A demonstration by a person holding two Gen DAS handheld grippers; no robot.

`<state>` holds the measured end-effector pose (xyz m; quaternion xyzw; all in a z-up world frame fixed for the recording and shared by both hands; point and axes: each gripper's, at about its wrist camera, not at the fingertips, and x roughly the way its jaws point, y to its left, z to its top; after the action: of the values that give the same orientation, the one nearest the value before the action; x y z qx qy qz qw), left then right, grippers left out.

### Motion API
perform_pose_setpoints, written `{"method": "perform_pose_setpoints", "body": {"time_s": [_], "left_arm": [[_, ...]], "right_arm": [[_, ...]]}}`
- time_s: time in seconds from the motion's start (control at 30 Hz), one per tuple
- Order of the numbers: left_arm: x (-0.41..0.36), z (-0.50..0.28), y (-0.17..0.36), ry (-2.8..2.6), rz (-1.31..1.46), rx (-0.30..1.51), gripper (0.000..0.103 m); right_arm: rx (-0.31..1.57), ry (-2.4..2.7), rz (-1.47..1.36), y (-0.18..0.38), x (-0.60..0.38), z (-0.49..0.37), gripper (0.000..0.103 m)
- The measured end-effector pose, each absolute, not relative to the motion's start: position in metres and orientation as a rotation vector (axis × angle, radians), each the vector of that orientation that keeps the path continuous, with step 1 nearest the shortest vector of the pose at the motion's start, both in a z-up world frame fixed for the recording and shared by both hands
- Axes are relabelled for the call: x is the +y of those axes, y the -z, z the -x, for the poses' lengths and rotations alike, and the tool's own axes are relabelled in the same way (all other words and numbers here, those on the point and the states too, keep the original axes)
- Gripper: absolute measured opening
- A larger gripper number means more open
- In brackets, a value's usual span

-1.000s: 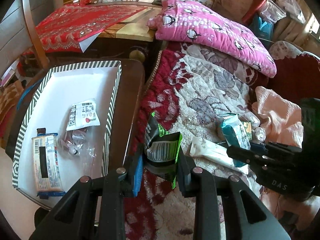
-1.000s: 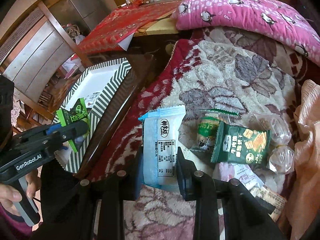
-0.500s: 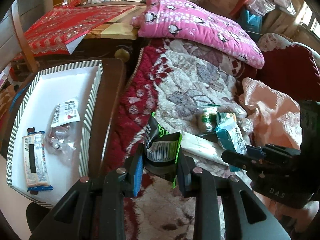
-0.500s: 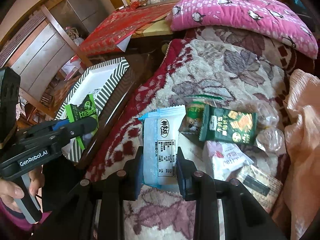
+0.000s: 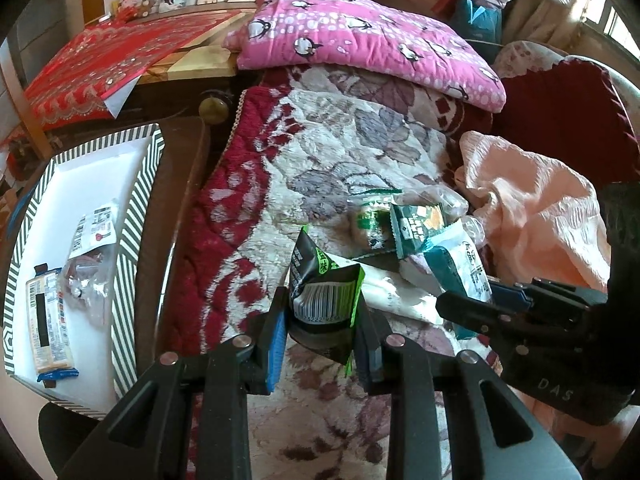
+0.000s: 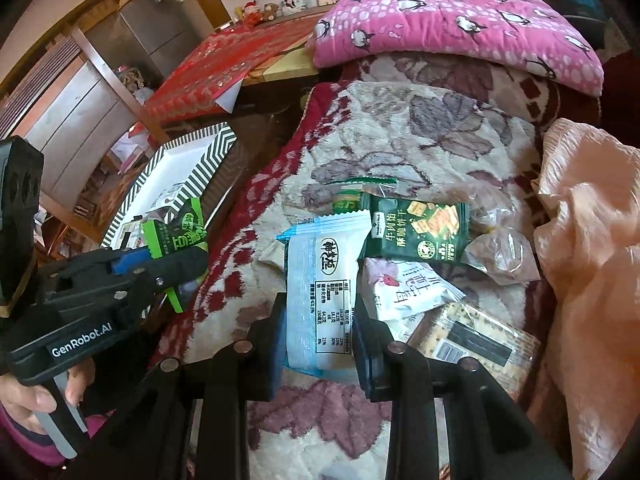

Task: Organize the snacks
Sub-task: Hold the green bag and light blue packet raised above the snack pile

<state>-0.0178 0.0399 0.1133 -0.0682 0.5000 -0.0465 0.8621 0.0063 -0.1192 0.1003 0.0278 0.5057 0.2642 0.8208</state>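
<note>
My left gripper is shut on a black and green snack packet and holds it above the floral blanket; it also shows in the right wrist view. My right gripper is shut on a white and blue snack packet, also seen in the left wrist view. A striped tray at the left holds several packets, among them a cracker pack. Loose snacks lie on the blanket: a dark green cracker packet, a white packet and a cracker pack.
A pink penguin pillow lies at the back of the blanket. A peach cloth is bunched at the right. The tray sits on a dark wooden table. A red cloth covers a table behind.
Both grippers have shifted right, away from the tray and toward the snack pile, each still holding its packet. The tray has slid toward the left edge of the left wrist view.
</note>
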Motion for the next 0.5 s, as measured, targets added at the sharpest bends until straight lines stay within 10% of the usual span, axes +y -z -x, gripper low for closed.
{"method": "perform_pose_setpoints", "body": {"time_s": [0.5], "left_arm": [[0.022, 0.012, -0.1, 0.089, 0.116, 1.072, 0.028]], "right_arm": [[1.067, -0.522, -0.048, -0.098, -0.131, -0.001, 0.031]]}}
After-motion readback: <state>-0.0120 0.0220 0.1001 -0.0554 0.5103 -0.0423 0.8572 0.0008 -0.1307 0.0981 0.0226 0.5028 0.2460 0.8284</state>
